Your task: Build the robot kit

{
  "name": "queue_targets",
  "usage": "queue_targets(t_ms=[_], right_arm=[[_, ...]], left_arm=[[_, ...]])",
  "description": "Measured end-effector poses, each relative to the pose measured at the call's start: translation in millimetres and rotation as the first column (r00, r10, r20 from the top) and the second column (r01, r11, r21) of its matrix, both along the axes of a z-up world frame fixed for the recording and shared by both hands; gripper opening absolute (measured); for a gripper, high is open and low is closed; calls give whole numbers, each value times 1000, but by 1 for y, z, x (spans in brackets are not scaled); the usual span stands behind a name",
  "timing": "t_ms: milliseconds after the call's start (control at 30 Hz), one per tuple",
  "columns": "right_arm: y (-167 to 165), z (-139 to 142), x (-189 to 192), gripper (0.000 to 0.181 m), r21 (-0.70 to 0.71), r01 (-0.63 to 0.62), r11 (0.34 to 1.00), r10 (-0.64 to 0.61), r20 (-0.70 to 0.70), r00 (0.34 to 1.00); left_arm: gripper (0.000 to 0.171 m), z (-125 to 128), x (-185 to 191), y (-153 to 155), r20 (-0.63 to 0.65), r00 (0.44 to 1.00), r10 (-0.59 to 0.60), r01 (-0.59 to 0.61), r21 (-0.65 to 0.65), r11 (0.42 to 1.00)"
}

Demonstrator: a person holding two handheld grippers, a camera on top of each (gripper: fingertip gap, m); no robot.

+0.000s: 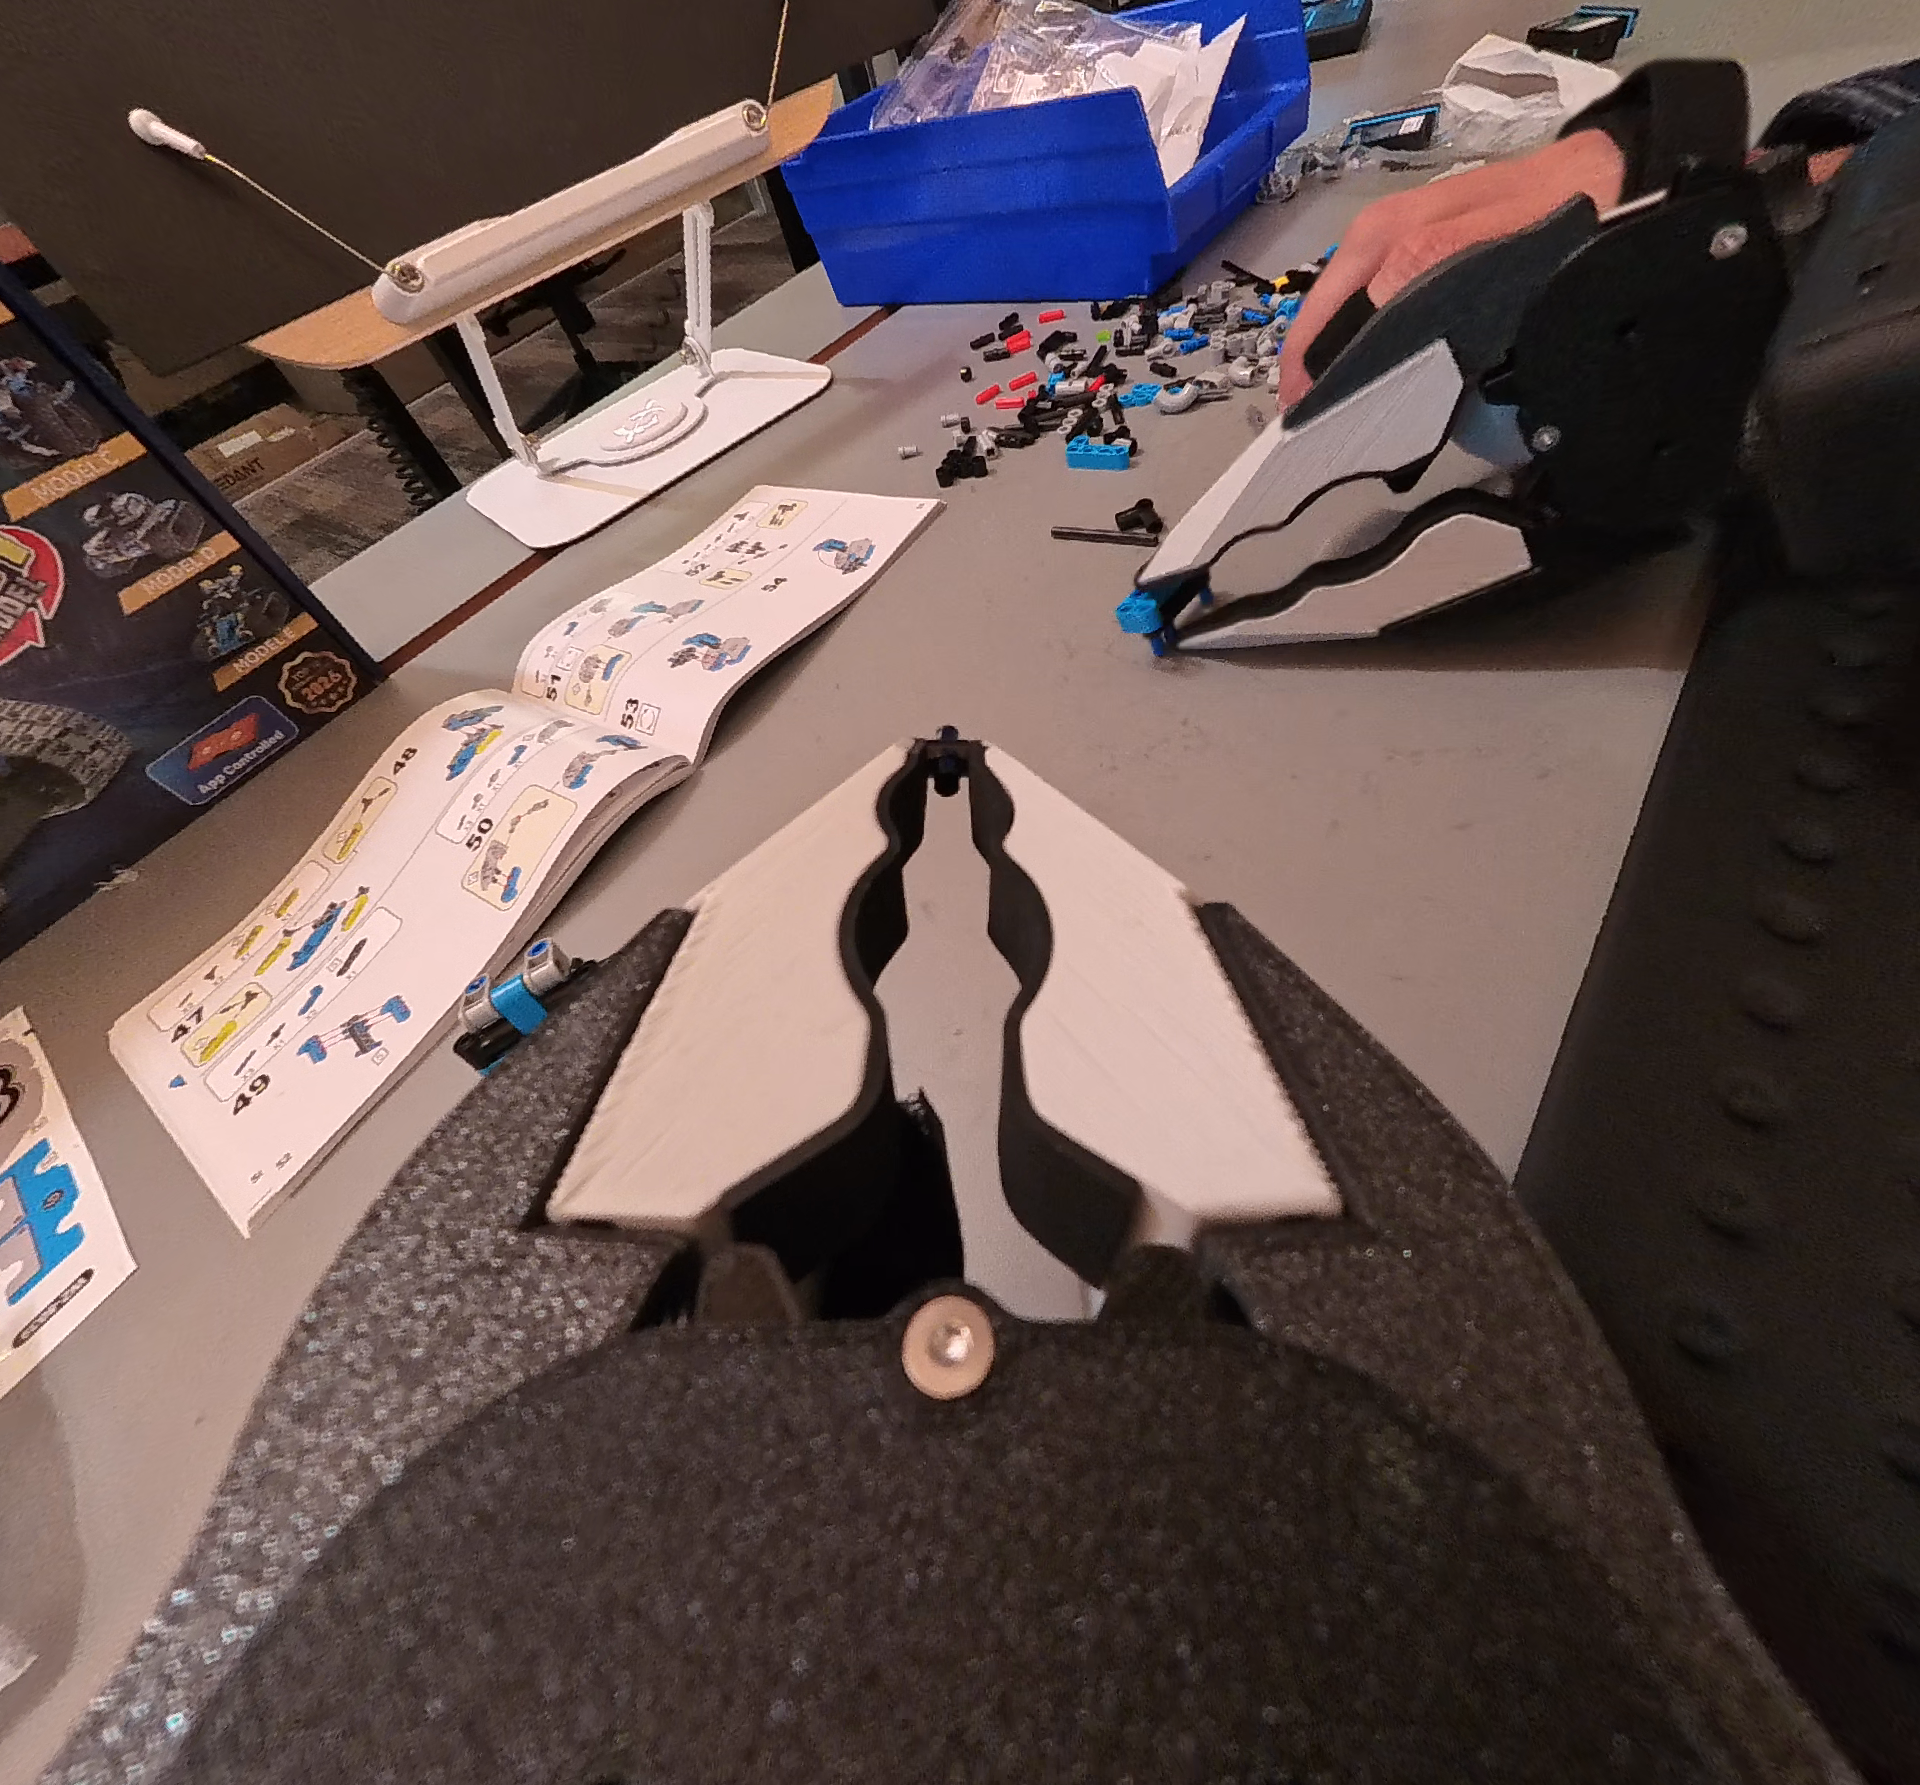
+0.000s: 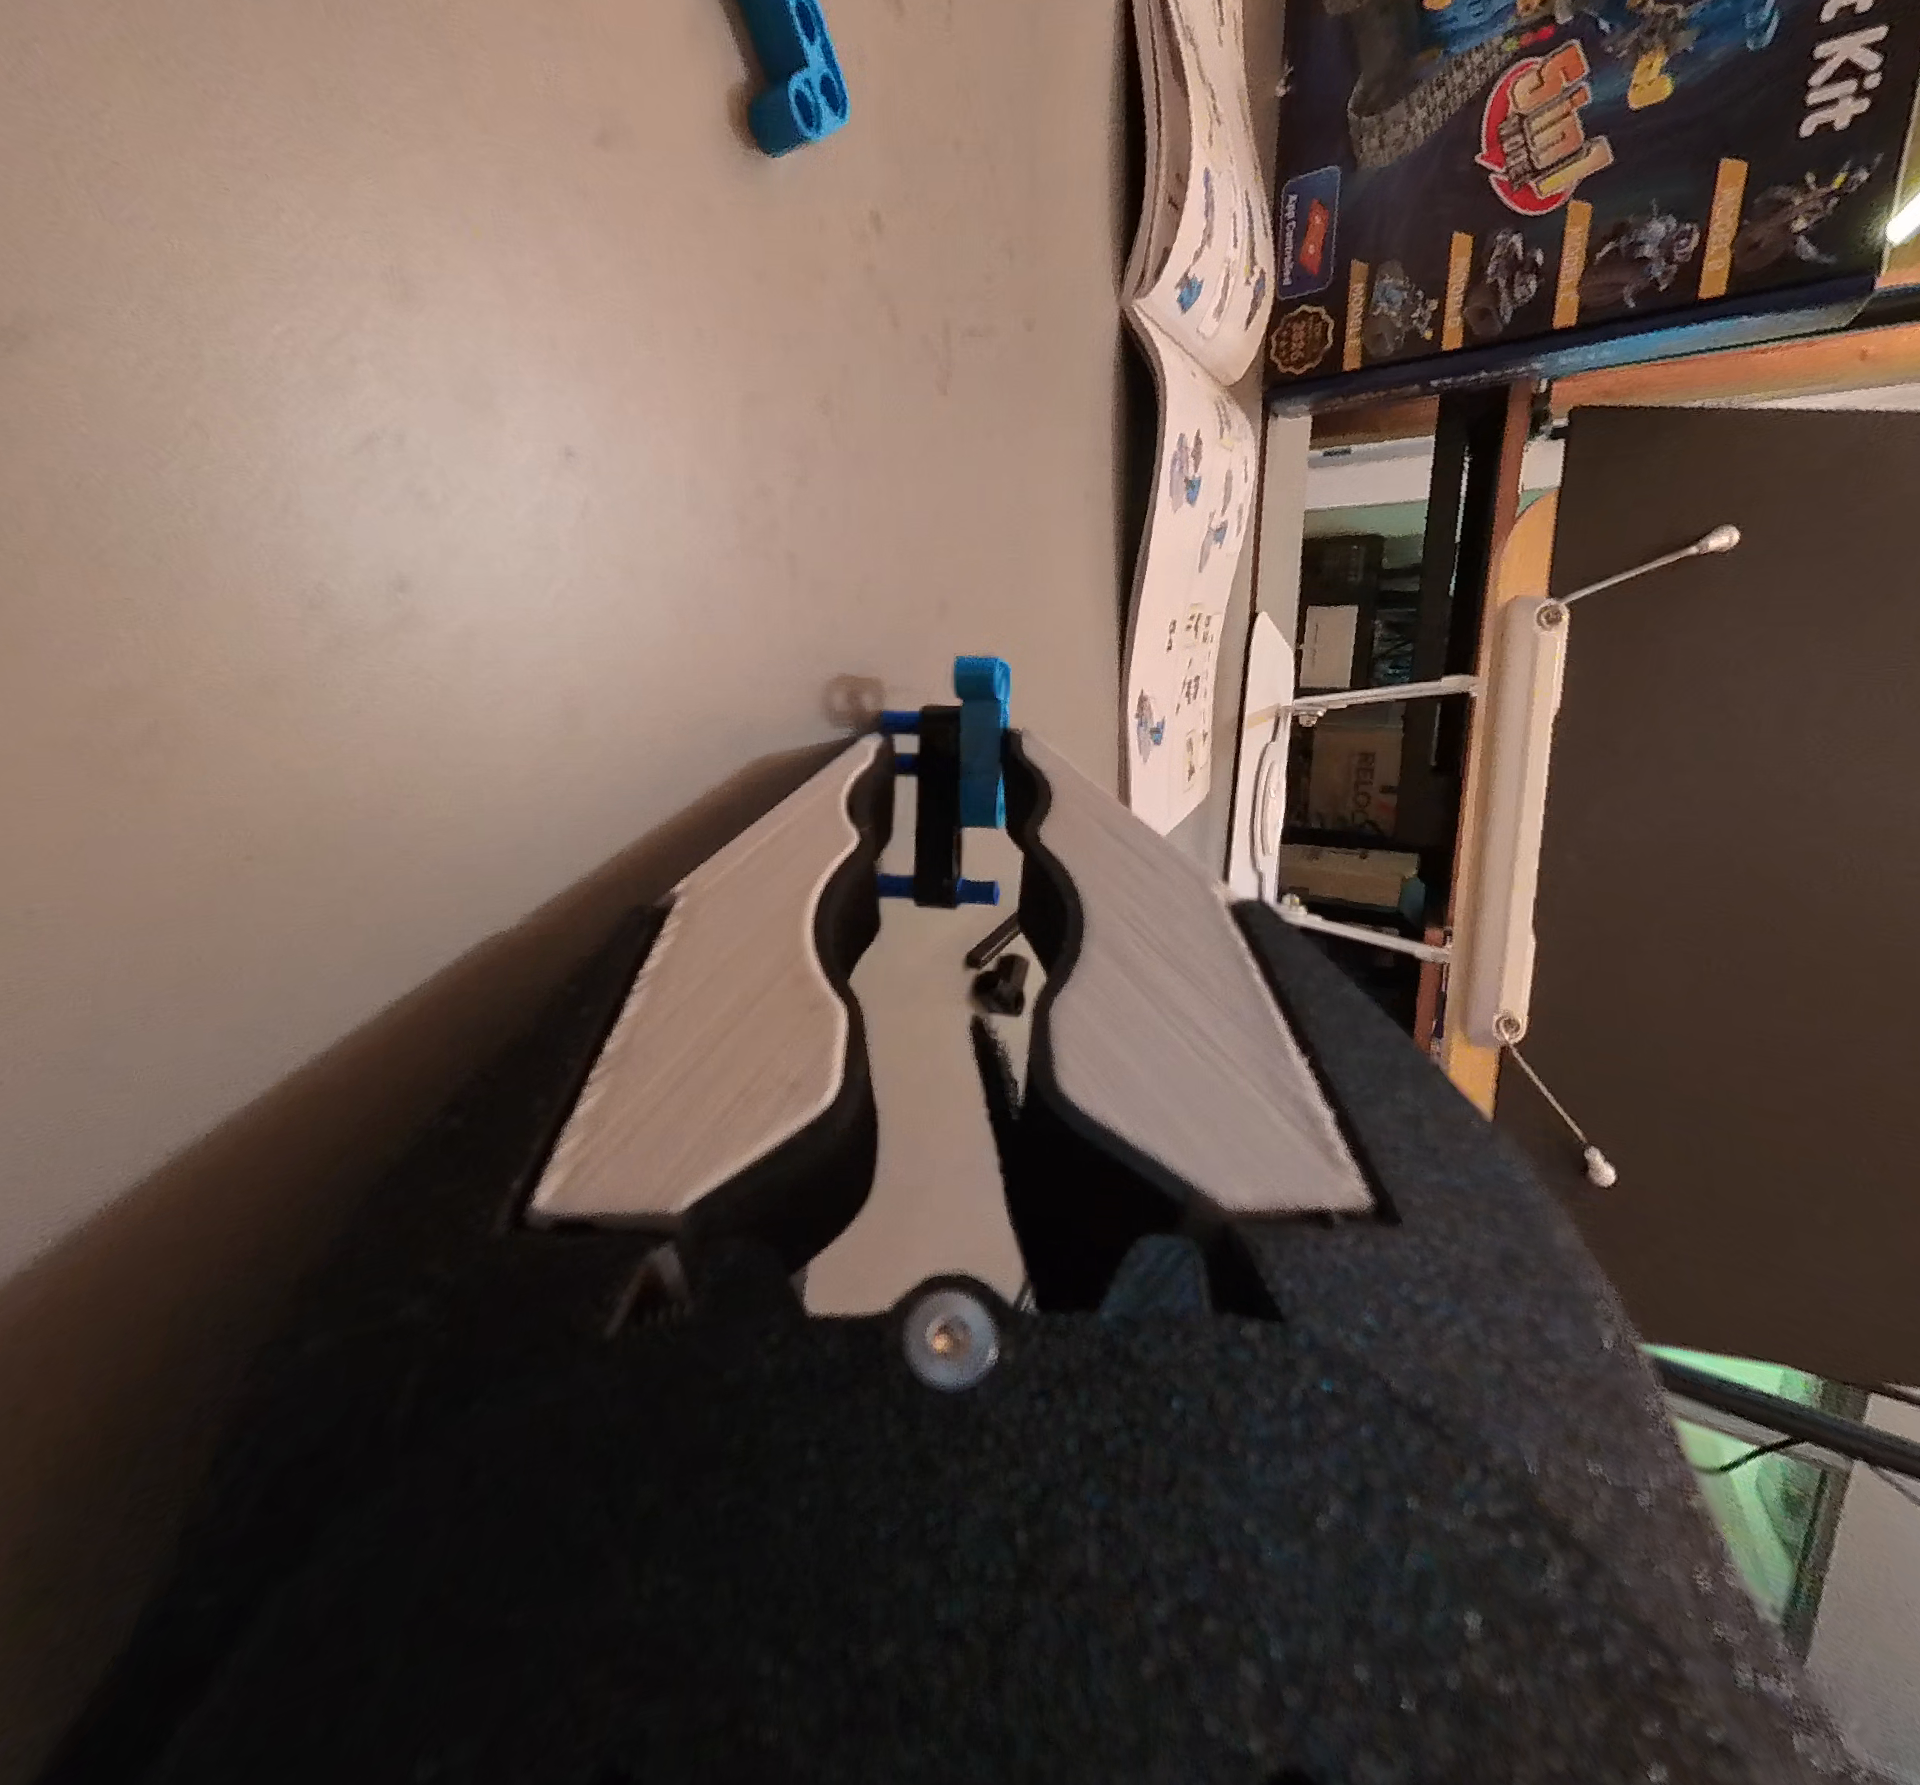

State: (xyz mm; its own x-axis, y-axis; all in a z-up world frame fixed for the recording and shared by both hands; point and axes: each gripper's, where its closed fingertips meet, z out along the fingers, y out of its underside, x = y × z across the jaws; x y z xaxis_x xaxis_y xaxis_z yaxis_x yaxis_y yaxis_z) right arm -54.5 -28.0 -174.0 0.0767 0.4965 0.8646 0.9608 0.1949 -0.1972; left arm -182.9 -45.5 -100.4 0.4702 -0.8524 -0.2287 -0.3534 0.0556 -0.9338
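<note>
My left gripper (image 1: 945, 761) is shut on a small dark blue-black pin (image 1: 945, 774) at its fingertips, above the grey table (image 1: 1299, 852). My right gripper (image 2: 948, 748) is shut on a small assembly of a black beam with blue pins and a light blue piece (image 2: 956, 790). It also shows in the left wrist view (image 1: 1169, 608), lying low on the table at the right, held by a person's hand (image 1: 1455, 249), with the blue-black assembly (image 1: 1148, 615) at its tip. A long light blue beam (image 2: 779, 10) lies on the table beyond my right gripper.
An open instruction booklet (image 1: 499, 800) lies left of centre. A small grey-blue assembly (image 1: 514, 1003) sits by it. Several loose small parts (image 1: 1122, 364) lie before a blue bin (image 1: 1039, 177) of bags. A white stand with antennas (image 1: 582, 229), a kit box (image 1: 125, 592) and a sticker sheet (image 1: 42, 1205) stand left. About 15 cm separates my left fingertips from my right.
</note>
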Motion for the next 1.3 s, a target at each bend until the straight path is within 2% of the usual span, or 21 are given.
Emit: queue_targets(t_ms=[100,333,600,667,833,900,1033,1100,1200,1233,1300], right_arm=[[-4,0,3,20,8,27,1000,-26,-30,999],[-21,0,-1,23,-110,35,993,-51,-139,989],[-19,5,-1,26,-181,51,982,-86,-192,978],[-21,-1,-1,29,-265,62,962,-114,-185,976],[-16,-5,1,24,-364,114,924,-175,-139,975],[-19,-8,0,16,-434,119,893,-196,-138,971],[-19,-10,0,14,-553,118,825,-250,-169,954],[-18,-10,0,14,-581,102,807,-231,-152,961],[-8,-6,-1,10,-560,96,823,-213,-147,966],[-8,-2,-6,7,-570,72,818,-210,-181,961],[-10,15,-24,7,-594,-46,803,-200,-342,918]], left_arm=[[7,0,0,0,0,1000,0,0,1,1000],[7,0,0,0,0,1000,-1,1,1,1000],[7,0,0,0,0,1000,0,0,2,1000],[7,0,0,1,-1,1000,1,-1,2,1000],[7,0,1,0,-2,1000,-1,1,0,1000],[7,0,1,0,-2,1000,-1,1,2,1000],[8,-1,1,-1,-3,1000,-5,5,-2,1000],[7,-1,1,-1,-3,1000,-8,8,-4,1000],[7,0,2,-2,10,1000,-18,18,-20,1000],[8,1,2,-3,24,999,-24,25,-30,999],[7,6,3,-6,73,996,-45,49,-63,997]])
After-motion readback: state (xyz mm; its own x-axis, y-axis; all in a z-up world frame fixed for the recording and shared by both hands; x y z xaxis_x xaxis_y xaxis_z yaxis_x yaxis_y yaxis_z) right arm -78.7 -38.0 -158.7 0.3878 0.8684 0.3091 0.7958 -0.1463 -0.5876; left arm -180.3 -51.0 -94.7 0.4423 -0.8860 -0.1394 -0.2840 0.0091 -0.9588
